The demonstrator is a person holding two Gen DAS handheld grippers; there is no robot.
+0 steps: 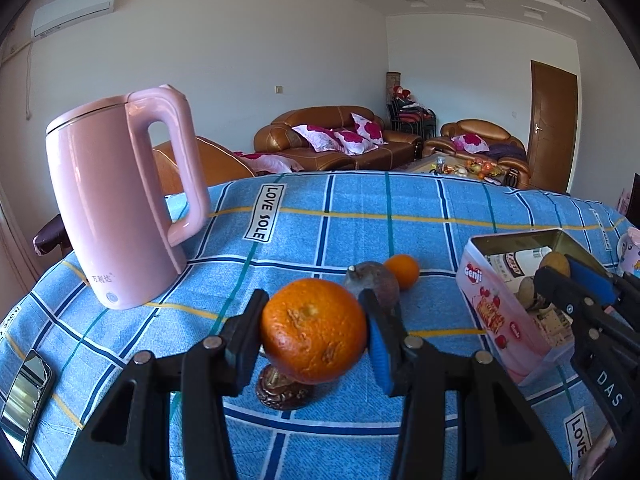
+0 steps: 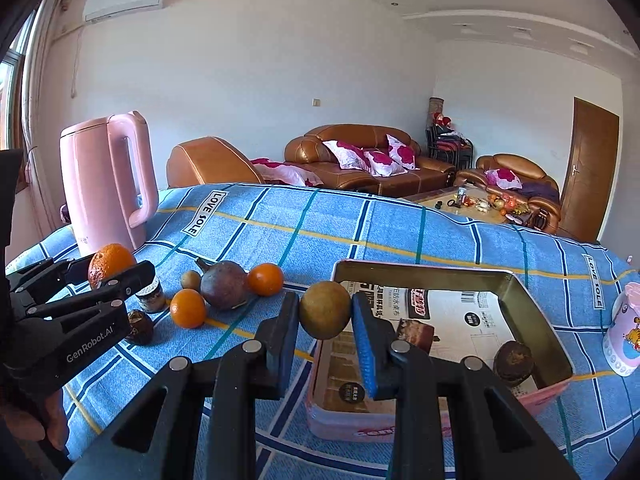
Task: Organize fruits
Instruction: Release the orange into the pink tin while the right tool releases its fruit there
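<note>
My left gripper (image 1: pixel 314 332) is shut on a large rough-skinned orange (image 1: pixel 314 330), held above the blue checked tablecloth (image 1: pixel 360 216). My right gripper (image 2: pixel 325 316) is shut on a round brown-green fruit (image 2: pixel 325 310) over the near left rim of the open pink tin (image 2: pixel 532 308). A brown block (image 2: pixel 416 332) and a dark round fruit (image 2: pixel 513 362) lie in the tin. On the cloth left of it lie a purple passion fruit (image 2: pixel 224 284), two small oranges (image 2: pixel 265 279) (image 2: pixel 188 308) and a small brown fruit (image 2: pixel 190 280). The left gripper (image 2: pixel 112 268) and its orange show at the left.
A pink kettle (image 1: pixel 120 200) stands at the table's far left. A phone (image 1: pixel 26 392) lies near the left edge. A small jar (image 2: pixel 150 296) and a dark shrivelled fruit (image 2: pixel 139 326) sit by the left gripper. A pink cartoon cup (image 2: pixel 624 332) stands right of the tin.
</note>
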